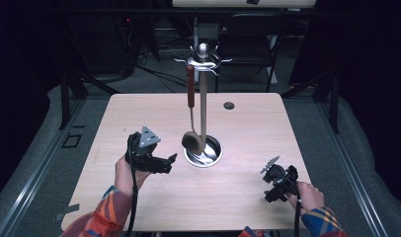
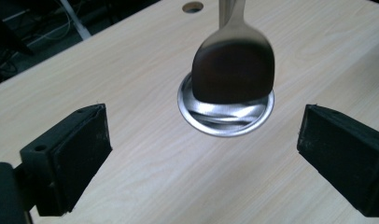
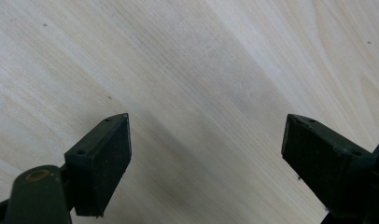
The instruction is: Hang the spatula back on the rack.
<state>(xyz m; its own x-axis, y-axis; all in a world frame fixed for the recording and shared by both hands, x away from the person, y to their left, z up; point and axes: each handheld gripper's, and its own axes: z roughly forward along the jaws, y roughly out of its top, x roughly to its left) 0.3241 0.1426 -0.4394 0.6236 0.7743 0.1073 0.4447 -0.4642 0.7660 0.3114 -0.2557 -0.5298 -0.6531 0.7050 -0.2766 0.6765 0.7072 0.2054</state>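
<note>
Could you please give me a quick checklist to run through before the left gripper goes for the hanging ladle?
1. Left gripper jaws open: ok.
2. Ladle hanging from the stand hook: ok.
3. Ladle bowl in line between the left jaws: ok, it sits ahead of them in the left gripper view.
4. Right gripper out of the way near the table edge, open: ok.
5. Hook lets the handle lift off: cannot tell.

Plaid orange/blue sleeves (image 1: 102, 215); black grippers w/ cables, grey 3-cornered plate (image 1: 148, 137).
</note>
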